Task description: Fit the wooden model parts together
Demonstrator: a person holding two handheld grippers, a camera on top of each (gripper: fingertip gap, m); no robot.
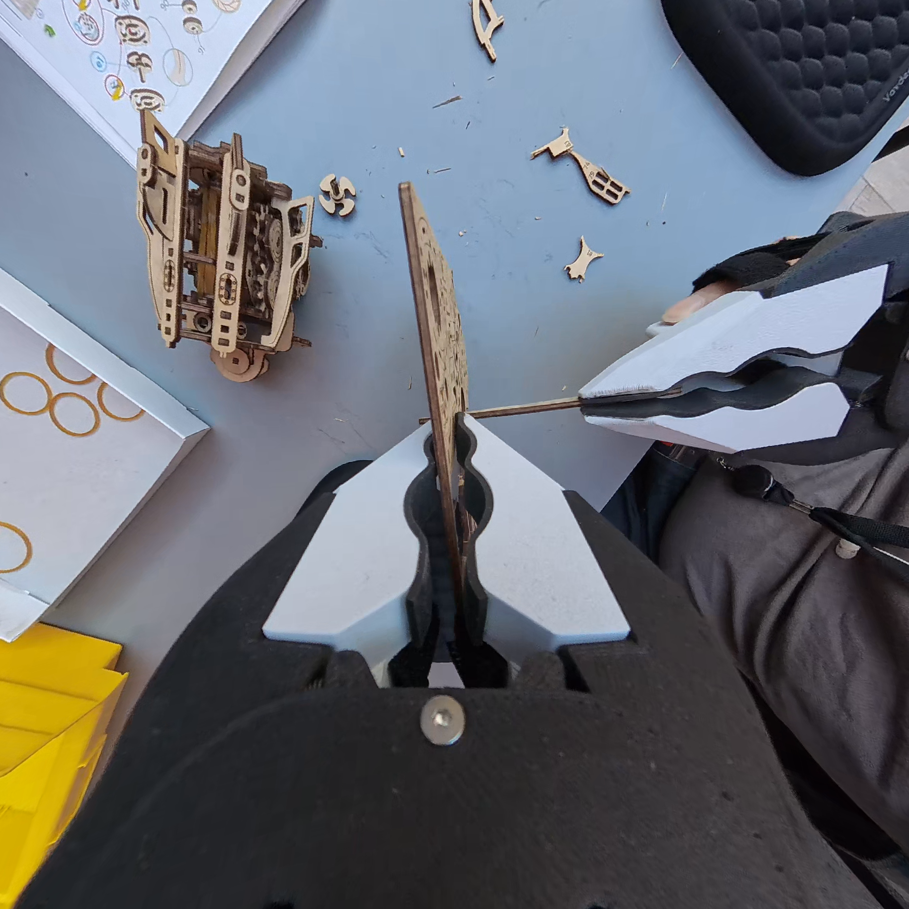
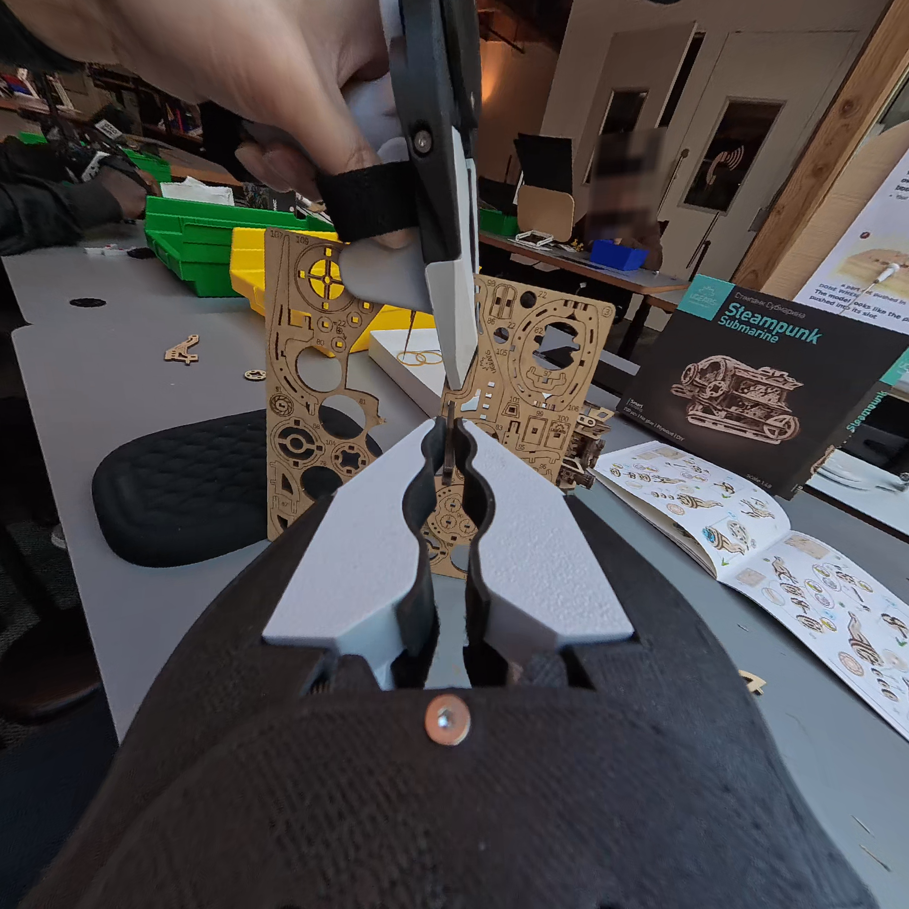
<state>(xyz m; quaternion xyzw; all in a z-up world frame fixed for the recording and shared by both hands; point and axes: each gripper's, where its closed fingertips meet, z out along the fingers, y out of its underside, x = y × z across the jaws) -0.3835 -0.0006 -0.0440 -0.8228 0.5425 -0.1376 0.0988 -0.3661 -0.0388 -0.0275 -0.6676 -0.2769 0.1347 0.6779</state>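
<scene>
- While I scan from the 9 o'clock side, the half-built wooden model (image 1: 224, 256) sits on the table (image 1: 516, 113) at 10 o'clock, untouched.
- My left tool (image 1: 445, 433) is clamped on the punched parts sheet (image 1: 435, 315), held edge-on at centre.
- My right tool (image 1: 583, 404), at 3 o'clock, is pinched shut on a thin wooden strip (image 1: 521, 408) poking at the sheet near the left tool's tips.
- Loose cut pieces (image 1: 585, 169) lie toward 1 o'clock.
- I judge much remains: parts to free, then fit.
</scene>
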